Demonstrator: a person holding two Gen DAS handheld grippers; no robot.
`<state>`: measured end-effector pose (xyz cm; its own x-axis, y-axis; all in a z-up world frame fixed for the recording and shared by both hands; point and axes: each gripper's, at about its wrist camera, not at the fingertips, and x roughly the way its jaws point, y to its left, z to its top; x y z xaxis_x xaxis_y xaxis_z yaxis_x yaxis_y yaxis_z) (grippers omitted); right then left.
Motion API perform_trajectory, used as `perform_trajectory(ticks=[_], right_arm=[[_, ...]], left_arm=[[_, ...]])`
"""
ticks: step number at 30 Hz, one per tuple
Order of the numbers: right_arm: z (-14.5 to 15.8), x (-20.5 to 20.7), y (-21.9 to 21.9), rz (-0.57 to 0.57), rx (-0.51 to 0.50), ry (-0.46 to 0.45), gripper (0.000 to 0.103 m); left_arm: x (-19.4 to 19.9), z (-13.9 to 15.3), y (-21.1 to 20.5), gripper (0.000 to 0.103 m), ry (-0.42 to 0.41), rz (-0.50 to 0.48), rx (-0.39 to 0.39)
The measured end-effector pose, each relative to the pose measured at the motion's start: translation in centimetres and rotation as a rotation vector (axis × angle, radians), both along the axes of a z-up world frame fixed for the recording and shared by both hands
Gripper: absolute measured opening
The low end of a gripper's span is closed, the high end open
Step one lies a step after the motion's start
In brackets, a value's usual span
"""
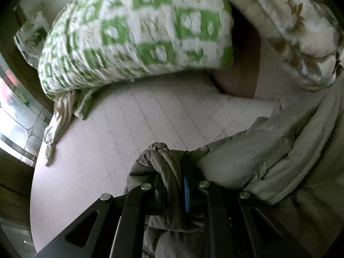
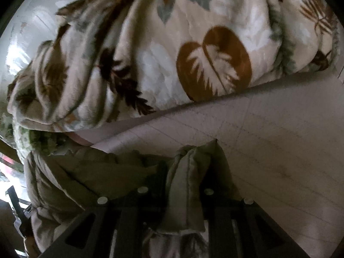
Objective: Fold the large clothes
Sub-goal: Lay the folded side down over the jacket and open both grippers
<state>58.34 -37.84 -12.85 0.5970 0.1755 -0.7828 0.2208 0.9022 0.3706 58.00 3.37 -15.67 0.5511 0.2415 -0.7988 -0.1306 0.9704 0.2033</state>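
A large beige padded garment [image 1: 268, 157] is held over a pale bed surface [image 1: 133, 116]. My left gripper [image 1: 175, 172] is shut on a bunched fold of the garment, which runs off to the right. In the right wrist view my right gripper [image 2: 185, 172] is shut on another bunched edge of the same garment [image 2: 86, 176], which spreads to the left. The fingertips of both grippers are hidden by the cloth.
A green-and-white patterned pillow [image 1: 137, 32] lies at the back. A cream blanket with brown leaf prints [image 2: 172, 53] is heaped behind the garment; it also shows in the left wrist view [image 1: 301, 32]. A window [image 1: 15, 111] is at the left.
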Motion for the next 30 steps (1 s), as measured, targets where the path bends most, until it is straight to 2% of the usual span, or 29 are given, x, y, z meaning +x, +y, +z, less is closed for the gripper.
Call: perform_trajectory(ticks=[6,14,17,19,23,25,26,27,28,29,30], right_arm=[[-2.1,1.5,0.8,-0.008,-0.026,0.040,0.018],[-2.0,1.0,1.4,-0.005,-0.058,0.038,0.019],[-1.6,0.9,1.1,0.009,-0.029,0.023,0.020],[-1.0,0.4,0.2,-0.008,0.035,0.013,0.022],[0.2,-0.8,-1.3,-0.041,0.165,-0.011,0.030],[0.9,-1.3,-1.5,-0.040,0.199,-0.021,0.041],[1.3,-1.5,-1.7,-0.036,0.223,-0.030,0.051],[1.7,-1.7,-1.7,-0.031,0.254,-0.044,0.076],[2.3,-2.2,-2.0,-0.037,0.271,-0.060,0.096],[2.9,-2.5,-2.1,-0.046,0.266,-0.073,0.103],[3.5,-2.8,-2.1,-0.047,0.251,-0.083,0.103]], left_arm=[[1.1,-1.5,-0.6,0.015,0.031,-0.003,0.038],[0.7,-1.3,-0.5,0.016,0.008,-0.003,0.037],[0.2,0.1,0.5,0.017,-0.020,0.006,-0.044],[-0.4,1.3,1.7,0.017,-0.041,0.006,-0.139],[-1.2,3.7,3.6,0.021,-0.071,0.000,-0.274],[-1.6,5.1,4.5,0.024,-0.078,-0.010,-0.344],[-1.8,5.7,4.8,0.026,-0.079,-0.017,-0.371],[-2.0,6.3,4.9,0.028,-0.076,-0.026,-0.392],[-2.2,6.9,5.0,0.031,-0.077,-0.033,-0.408],[-2.4,7.5,5.0,0.035,-0.079,-0.042,-0.414],[-2.5,7.9,5.0,0.037,-0.081,-0.050,-0.413]])
